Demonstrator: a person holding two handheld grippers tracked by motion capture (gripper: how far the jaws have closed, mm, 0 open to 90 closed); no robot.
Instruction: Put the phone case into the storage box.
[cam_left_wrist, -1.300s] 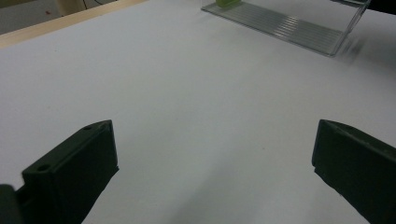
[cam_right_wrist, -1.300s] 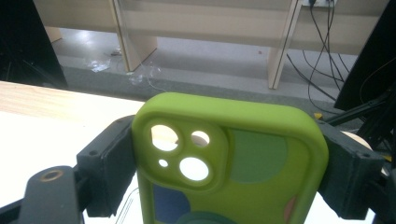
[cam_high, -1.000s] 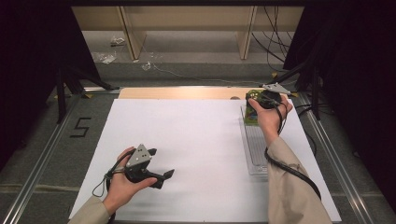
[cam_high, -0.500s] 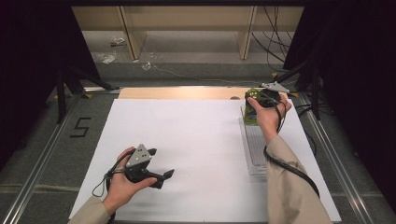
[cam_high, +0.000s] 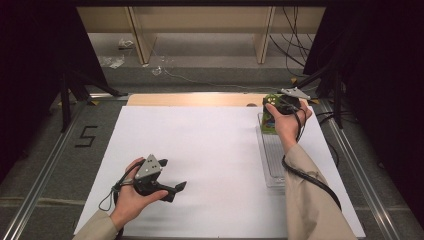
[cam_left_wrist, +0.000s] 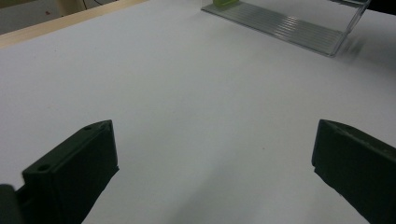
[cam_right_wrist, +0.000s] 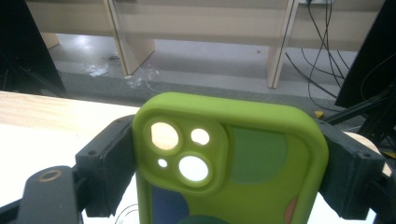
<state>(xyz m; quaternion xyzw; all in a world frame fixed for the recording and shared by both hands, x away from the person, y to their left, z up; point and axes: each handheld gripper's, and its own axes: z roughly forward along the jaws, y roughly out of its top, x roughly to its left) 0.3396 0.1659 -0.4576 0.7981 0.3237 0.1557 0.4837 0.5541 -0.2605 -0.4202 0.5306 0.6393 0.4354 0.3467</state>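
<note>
Gripping green phone case (cam_right_wrist: 233, 163) by its two long edges in right gripper (cam_high: 280, 107), over far end of clear tray (cam_high: 272, 155).

Case upright, camera cutouts up, jaws pressed against both sides in right gripper view; seen in high view as a green patch (cam_high: 269, 120) under the right hand (cam_high: 287, 122), at the far right of the white sheet (cam_high: 210, 150), just short of the wooden strip (cam_high: 195, 100). Cannot tell whether its lower end touches the tray. Tray ribbed, lying lengthwise along the sheet's right side, seen also in left gripper view (cam_left_wrist: 299, 28) with a bit of green (cam_left_wrist: 224, 3) at its far end. Left gripper (cam_high: 167, 190) low at near left of sheet, well apart from tray, held in left hand (cam_high: 132, 197), jaws wide apart with bare sheet between.
</note>
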